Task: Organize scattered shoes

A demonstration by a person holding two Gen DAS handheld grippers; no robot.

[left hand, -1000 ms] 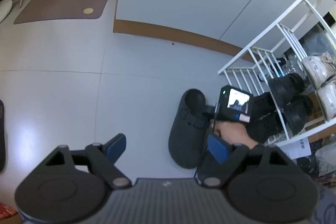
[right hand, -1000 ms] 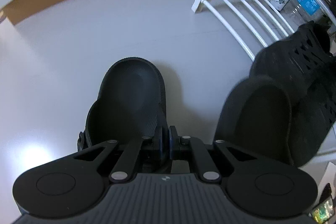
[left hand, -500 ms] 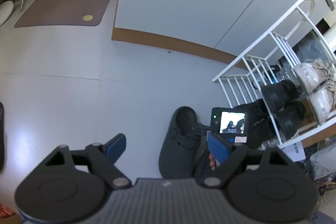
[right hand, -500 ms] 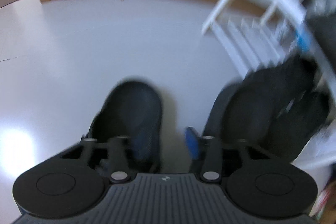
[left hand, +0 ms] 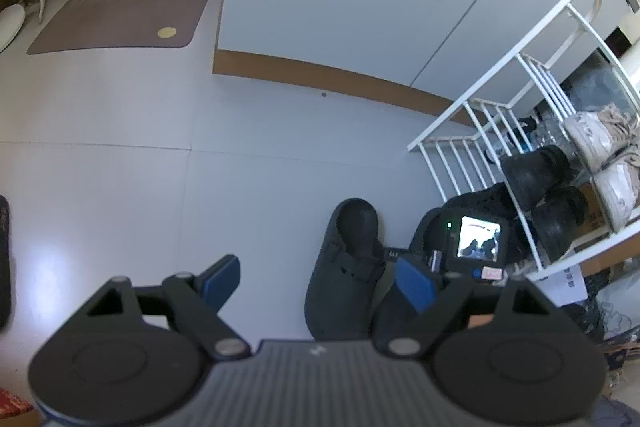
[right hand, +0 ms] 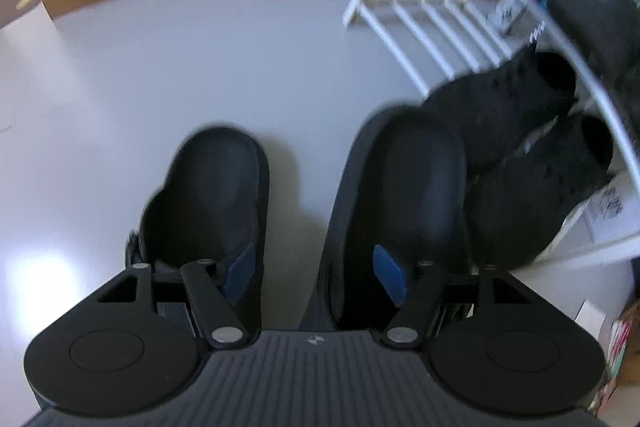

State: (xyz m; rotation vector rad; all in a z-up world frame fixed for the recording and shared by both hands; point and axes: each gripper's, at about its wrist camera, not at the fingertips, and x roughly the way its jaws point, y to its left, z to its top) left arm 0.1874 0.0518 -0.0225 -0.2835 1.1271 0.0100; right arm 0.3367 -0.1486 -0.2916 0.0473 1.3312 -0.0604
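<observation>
The right clog's (right hand: 400, 195) heel is hidden under the right gripper (right hand: 316, 277), and the shoe rack (right hand: 452, 23) at two o'clock is motion-blurred.

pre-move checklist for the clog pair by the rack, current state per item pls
1. Right gripper clear of the shoes: ok, fingers opening, only floor showing in the gap.
2. Left clog flat on the floor: ok.
3. Right clog parallel beside it, toes the same way: ok.
4. Right clog clear of the black perforated shoes: cannot tell, they overlap in the right wrist view.
5. Left gripper free: ok, open and empty.
6. Free slot on the white rack: ok, bars bare at the near end.
</observation>
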